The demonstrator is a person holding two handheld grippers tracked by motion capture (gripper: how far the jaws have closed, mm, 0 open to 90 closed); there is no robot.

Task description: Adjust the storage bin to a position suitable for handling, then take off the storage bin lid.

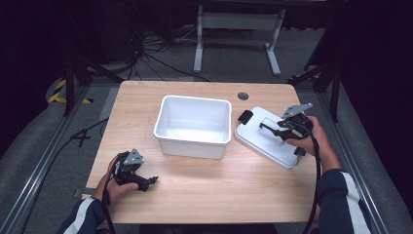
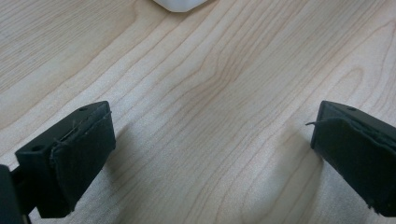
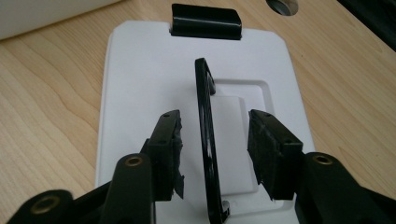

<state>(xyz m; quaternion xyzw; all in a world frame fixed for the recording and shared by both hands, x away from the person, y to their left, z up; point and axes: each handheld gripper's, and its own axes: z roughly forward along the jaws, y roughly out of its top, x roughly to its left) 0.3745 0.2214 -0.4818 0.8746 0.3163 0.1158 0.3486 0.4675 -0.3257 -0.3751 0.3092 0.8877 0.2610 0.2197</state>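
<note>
1. Lid (image 1: 267, 137) of the white bin lies flat on the bench (image 1: 204, 195), directly under the right hand-held gripper (image 1: 272, 129), with its black handle (image 3: 208, 144) standing upright.
2. Right hand-held gripper, seen in its own view (image 3: 215, 149), has its jaws partly apart with the handle between them; the left pad (image 3: 170, 149) sits just beside the handle, the right pad (image 3: 261, 149) a little farther off, neither clearly touching.
3. A black latch (image 3: 205, 21) sits at the lid's far edge, ahead of that gripper.
4. White bin (image 1: 194, 126), without its lid, stands between the two grippers, beside the lid.
5. Left hand-held gripper (image 1: 148, 183) rests low over bare wood; in its own view (image 2: 210, 154) the jaws are spread wide with nothing between them, and a corner of the bin (image 2: 180, 4) lies ahead.
</note>
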